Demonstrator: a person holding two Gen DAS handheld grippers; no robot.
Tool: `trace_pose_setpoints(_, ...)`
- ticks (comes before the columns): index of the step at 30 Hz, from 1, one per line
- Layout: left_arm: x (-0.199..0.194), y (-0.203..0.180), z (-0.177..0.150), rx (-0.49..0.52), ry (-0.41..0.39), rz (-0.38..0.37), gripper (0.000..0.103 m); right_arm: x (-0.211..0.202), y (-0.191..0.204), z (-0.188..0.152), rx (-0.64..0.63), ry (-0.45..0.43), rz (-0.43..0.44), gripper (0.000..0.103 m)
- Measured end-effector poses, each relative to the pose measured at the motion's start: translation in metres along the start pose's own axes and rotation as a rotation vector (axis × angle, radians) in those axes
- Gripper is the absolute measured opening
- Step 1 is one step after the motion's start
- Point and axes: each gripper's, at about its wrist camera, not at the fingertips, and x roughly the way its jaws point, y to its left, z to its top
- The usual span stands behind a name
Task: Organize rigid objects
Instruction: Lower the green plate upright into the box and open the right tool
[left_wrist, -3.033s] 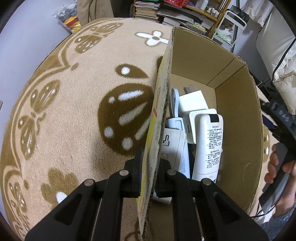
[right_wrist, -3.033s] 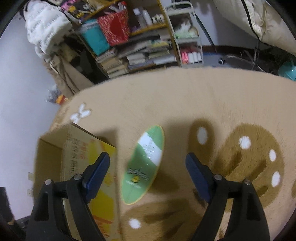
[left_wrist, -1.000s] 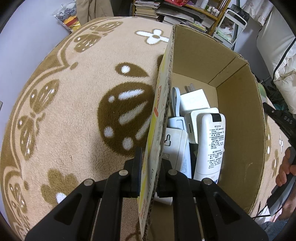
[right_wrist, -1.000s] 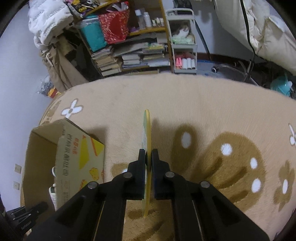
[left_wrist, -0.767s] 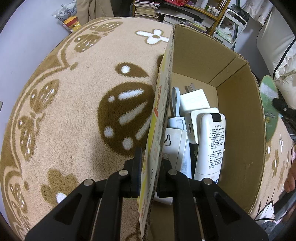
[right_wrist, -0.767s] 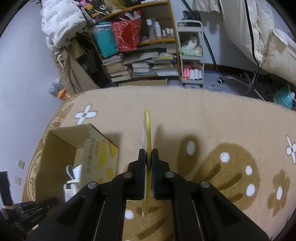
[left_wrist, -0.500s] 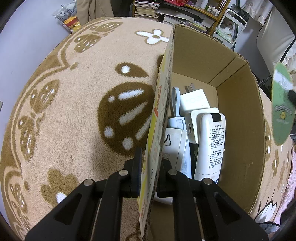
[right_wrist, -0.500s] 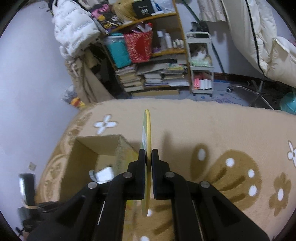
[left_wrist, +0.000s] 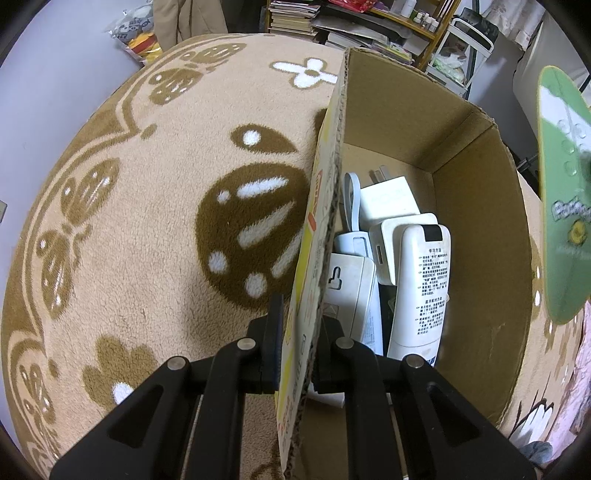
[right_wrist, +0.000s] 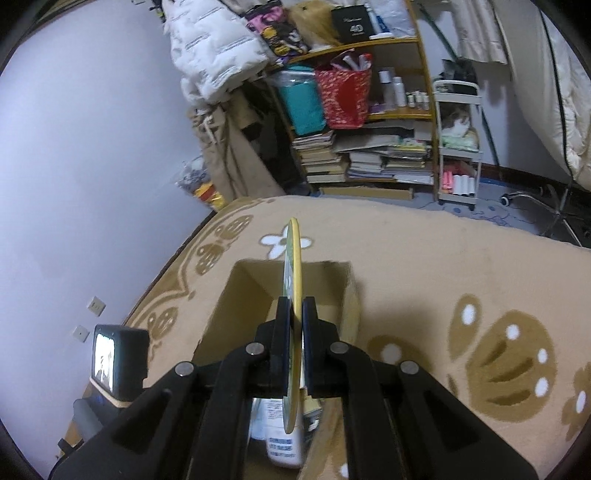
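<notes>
1. Brown corrugated cardboard is filling the left wrist view: the left gripper (left_wrist: 297, 347) is clamping its jaws on the near wall of the cardboard box (left_wrist: 476, 229), one finger outside and one inside, steadying it on the patterned rug (left_wrist: 147, 221). White devices are lying packed on the box floor, among them a white remote (left_wrist: 421, 291) and a white charger (left_wrist: 388, 201). At the far right edge, the green oval board (left_wrist: 561, 192) is hanging above the box's right wall.

2. In the right wrist view, the right gripper (right_wrist: 294, 343) is pinching that green oval board (right_wrist: 292, 295) edge-on, jaws closed tight on it, its yellow rim pointing out over the open box (right_wrist: 236, 295). A bookshelf (right_wrist: 369, 122) is standing far behind.

3. Judging from this, the step in hand is carrying the board to the box, with the drop-in not yet done. The next move probably calls for lowering the board into the free space along the right wall, tilting it to clear the rim, then parting the jaws while the left one is bracing the box.
</notes>
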Motion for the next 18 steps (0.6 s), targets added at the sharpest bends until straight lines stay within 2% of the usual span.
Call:
trace_pose_setpoints(6,0.000,0.002,0.000,-0.012,0.003,-0.007,0.012,0.024,0.017,-0.025,-0.080,0.085,-0.021,0.008)
trace_pose_setpoints(11,0.000,0.001,0.001,-0.013,0.002,-0.005,0.012,0.036,0.021,-0.046,-0.091,0.145,-0.032,0.008)
trace_pose_setpoints(15,0.000,0.000,0.000,-0.013,-0.004,0.005,0.012,0.034,0.025,-0.053,-0.137,0.136,-0.060,0.008)
trace_pose_setpoints(18,0.000,0.001,0.000,-0.031,-0.001,0.002,0.012,0.029,0.021,-0.054,-0.108,0.127,-0.058,0.008)
